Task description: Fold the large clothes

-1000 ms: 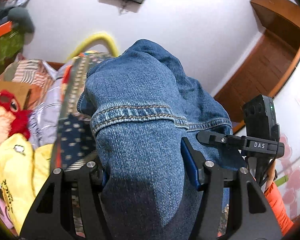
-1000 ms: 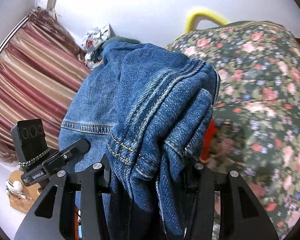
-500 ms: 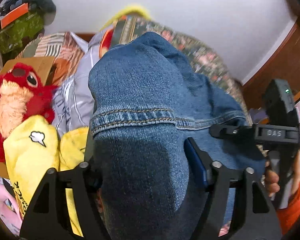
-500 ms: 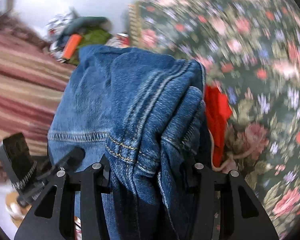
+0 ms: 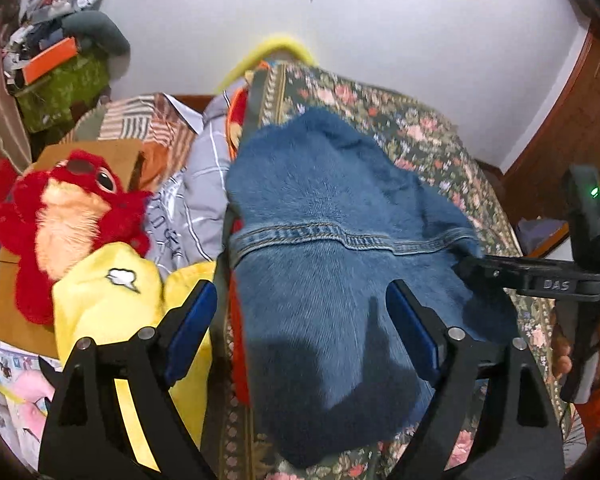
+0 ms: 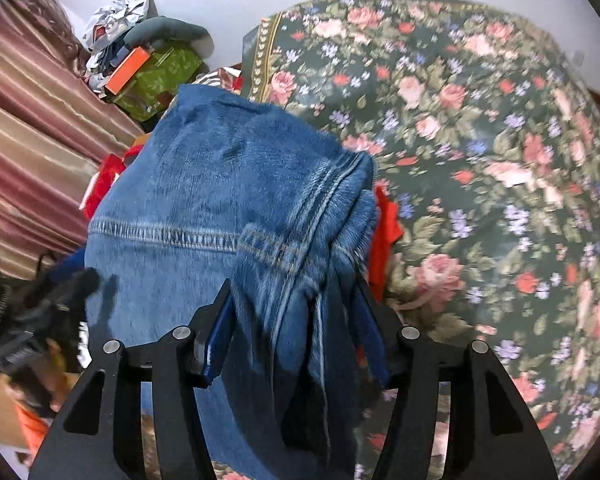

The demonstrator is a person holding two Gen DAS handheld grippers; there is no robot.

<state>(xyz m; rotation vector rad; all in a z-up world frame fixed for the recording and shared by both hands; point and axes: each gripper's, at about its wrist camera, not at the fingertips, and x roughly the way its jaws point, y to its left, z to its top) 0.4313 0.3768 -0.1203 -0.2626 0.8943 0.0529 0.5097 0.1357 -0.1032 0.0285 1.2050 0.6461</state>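
A folded blue denim garment [image 5: 320,200] lies bunched on the floral bed cover [image 5: 420,132]. My left gripper [image 5: 302,316] straddles its near end. Its jaws are opening wide, and the left pad [image 5: 192,320] stands off the cloth. In the right wrist view the same denim [image 6: 220,168] runs between the pads of my right gripper [image 6: 292,320]. Those jaws are opening too; both blue pad faces show, and a thick fold still fills the gap. The right gripper [image 5: 540,280] also shows at the right edge of the left wrist view, held by a hand [image 5: 564,360].
A red plush toy [image 5: 72,208], a yellow garment [image 5: 108,292] and a grey striped cloth [image 5: 204,184] crowd the bed's left side. Red fabric [image 6: 386,224] peeks from under the denim. A cluttered pile with a green bag [image 6: 160,72] and a striped curtain [image 6: 28,120] stand behind.
Both grippers tipped downward and sank, bringing the denim down onto the bed cover. The left jaws spread clear of the cloth. The right jaws widened, uncovering their pads.
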